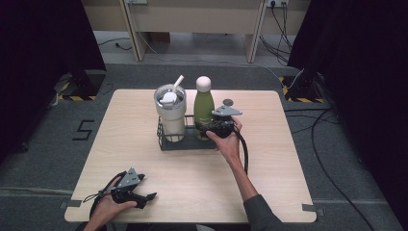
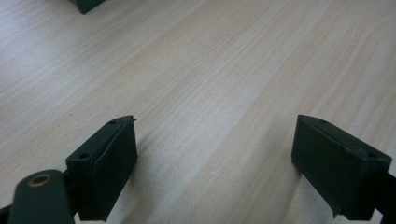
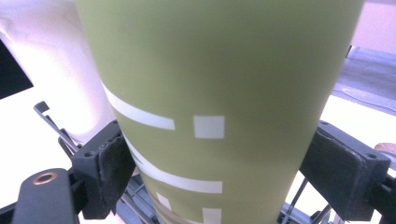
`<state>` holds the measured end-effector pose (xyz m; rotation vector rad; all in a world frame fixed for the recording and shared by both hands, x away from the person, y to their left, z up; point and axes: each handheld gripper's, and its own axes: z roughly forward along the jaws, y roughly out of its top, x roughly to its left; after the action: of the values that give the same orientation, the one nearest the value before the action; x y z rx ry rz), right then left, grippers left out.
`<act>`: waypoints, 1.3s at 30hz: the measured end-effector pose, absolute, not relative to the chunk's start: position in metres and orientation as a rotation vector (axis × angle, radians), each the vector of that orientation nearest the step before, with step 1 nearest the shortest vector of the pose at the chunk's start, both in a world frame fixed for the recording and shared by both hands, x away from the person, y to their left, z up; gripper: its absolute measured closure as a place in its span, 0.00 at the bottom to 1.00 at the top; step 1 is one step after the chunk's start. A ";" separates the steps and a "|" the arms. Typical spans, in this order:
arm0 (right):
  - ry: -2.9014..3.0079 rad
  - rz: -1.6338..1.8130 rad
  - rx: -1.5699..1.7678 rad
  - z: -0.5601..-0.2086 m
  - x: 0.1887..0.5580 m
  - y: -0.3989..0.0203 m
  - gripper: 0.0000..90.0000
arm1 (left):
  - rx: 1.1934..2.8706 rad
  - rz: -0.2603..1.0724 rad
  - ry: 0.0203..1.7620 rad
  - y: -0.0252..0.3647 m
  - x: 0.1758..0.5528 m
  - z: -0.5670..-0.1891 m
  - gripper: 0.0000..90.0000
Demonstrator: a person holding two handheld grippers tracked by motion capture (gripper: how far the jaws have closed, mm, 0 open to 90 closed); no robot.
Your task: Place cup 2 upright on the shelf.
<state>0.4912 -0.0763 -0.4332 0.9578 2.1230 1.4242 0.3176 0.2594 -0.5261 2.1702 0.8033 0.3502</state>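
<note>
**Green water bottle gripped in a wire caddy on a wooden table**

The green water bottle [image 1: 204, 109] stands upright in the right-hand half of a black wire caddy [image 1: 166, 142], near the middle of a pale wood-grain table [image 1: 269, 178]. It is a smooth, matte olive cylinder that narrows to a neck and ends in a rounded, pale pink cap. In the right gripper view its curved wall [image 3: 219, 84] carries white printed bars and small white squares.

Just beside it on the left, in the caddy's other half, stands a cream tumbler [image 1: 171, 115]. The tumbler is wide, with a clear lid and a white straw tilting up to the right.

The right gripper [image 1: 211, 129], held in the person's right hand [image 1: 228, 143], is at the bottle's lower body. In its own view, the two black jaws with rubbery pads sit against either side of the green wall, clamped on the bottle. A grey three-cornered plate tops this gripper, and a black cable loops down from it.

The left gripper [image 1: 146, 197] lies low at the near left corner of the table, held in the left hand [image 1: 108, 210]. Its blocky black jaws are spread wide apart over bare wood, grasping nothing.

A dark grey carpet [image 1: 346, 202] surrounds the table.
</note>
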 end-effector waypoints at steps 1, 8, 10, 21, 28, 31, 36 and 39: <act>2.125 1.421 0.957 -0.432 0.491 -0.077 0.17 | 2.170 0.350 0.803 0.259 0.318 -0.526 0.15; 2.122 1.427 0.950 -0.429 0.487 -0.081 0.17 | 2.171 0.350 0.803 0.259 0.318 -0.526 0.15; 2.121 1.435 0.952 -0.428 0.486 -0.082 0.17 | 2.171 0.350 0.803 0.259 0.318 -0.526 0.15; 2.119 1.436 0.945 -0.426 0.479 -0.093 0.17 | 2.171 0.350 0.803 0.259 0.318 -0.526 0.15; 2.109 1.459 0.940 -0.424 0.472 -0.101 0.17 | 2.171 0.350 0.803 0.259 0.318 -0.526 0.15; 2.109 1.461 0.931 -0.423 0.468 -0.103 0.17 | 2.171 0.350 0.803 0.259 0.318 -0.526 0.15; 2.105 1.478 0.921 -0.421 0.462 -0.105 0.17 | 2.171 0.350 0.804 0.259 0.318 -0.526 0.15; 2.101 1.480 0.913 -0.420 0.458 -0.107 0.17 | 2.171 0.350 0.804 0.259 0.318 -0.526 0.15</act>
<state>0.4577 -0.1070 -0.4199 0.9134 2.1013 1.4803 0.3176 0.2594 -0.5261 2.1706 0.8036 0.3503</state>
